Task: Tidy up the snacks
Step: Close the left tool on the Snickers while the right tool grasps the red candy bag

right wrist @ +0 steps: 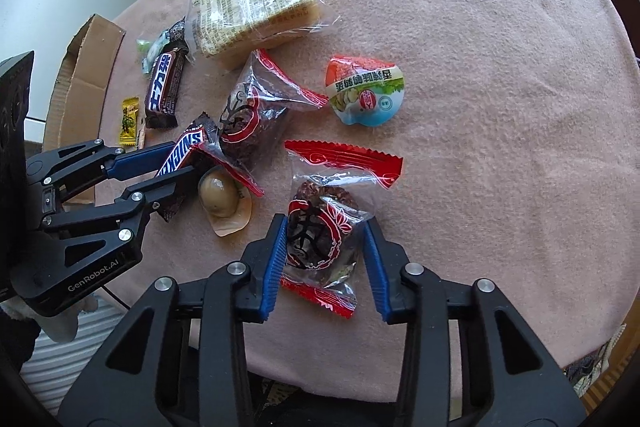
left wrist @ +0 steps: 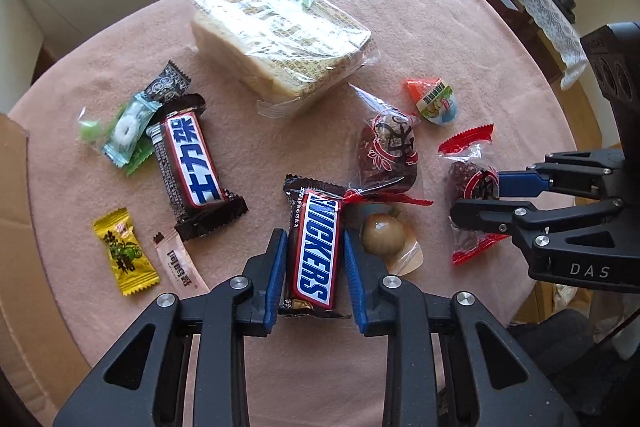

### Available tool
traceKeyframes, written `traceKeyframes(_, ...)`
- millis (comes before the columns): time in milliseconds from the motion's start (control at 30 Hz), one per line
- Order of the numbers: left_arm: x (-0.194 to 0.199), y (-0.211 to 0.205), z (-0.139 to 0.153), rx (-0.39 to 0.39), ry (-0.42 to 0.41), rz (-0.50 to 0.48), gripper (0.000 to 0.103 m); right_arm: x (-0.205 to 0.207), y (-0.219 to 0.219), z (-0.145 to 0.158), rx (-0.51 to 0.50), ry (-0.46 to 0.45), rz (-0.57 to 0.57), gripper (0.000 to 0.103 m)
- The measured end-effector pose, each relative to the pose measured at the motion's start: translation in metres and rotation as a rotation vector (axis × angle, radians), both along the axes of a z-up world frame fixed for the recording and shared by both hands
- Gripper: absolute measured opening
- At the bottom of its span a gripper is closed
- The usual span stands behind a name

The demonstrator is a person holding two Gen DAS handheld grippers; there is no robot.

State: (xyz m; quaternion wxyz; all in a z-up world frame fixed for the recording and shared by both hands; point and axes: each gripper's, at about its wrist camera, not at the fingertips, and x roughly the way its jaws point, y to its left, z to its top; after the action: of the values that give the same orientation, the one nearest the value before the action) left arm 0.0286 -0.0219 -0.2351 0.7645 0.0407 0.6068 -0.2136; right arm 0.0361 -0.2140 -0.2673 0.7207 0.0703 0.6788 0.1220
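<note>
The left gripper point(left wrist: 314, 259) is straddling the Snickers bar point(left wrist: 314, 251) lying on the pink-clothed bench point(left wrist: 460, 39), its jaws sitting against both long sides.

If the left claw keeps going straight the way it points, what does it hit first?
The Snickers bar, which already lies between the left claw's blue pads. Whether the pads already press it is unclear. Straight on, it would most likely press the bar into the pink tablecloth.
</note>
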Motion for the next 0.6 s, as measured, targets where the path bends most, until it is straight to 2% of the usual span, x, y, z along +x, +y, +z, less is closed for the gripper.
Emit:
traceKeyframes(167,-0.015,0.023,0.005,-0.041,-0.009,0.124,0.027,-0.003,-0.005,0.004,-0.001,-0.002,0.001,0.038)
traceKeyframes(200,-0.020,0.037,0.007,-0.047,-0.013,0.140,0.027,-0.004,-0.007,0.005,0.000,0.000,-0.002,0.037)
traceKeyframes(367,-0.025,0.056,0.023,-0.075,-0.042,0.203,0.027,-0.005,-0.008,0.019,0.010,-0.015,-0.001,0.037)
traceKeyframes(600,-0.024,0.064,0.049,-0.101,-0.101,0.292,0.027,0.006,0.009,0.047,0.039,-0.055,0.058,0.037)
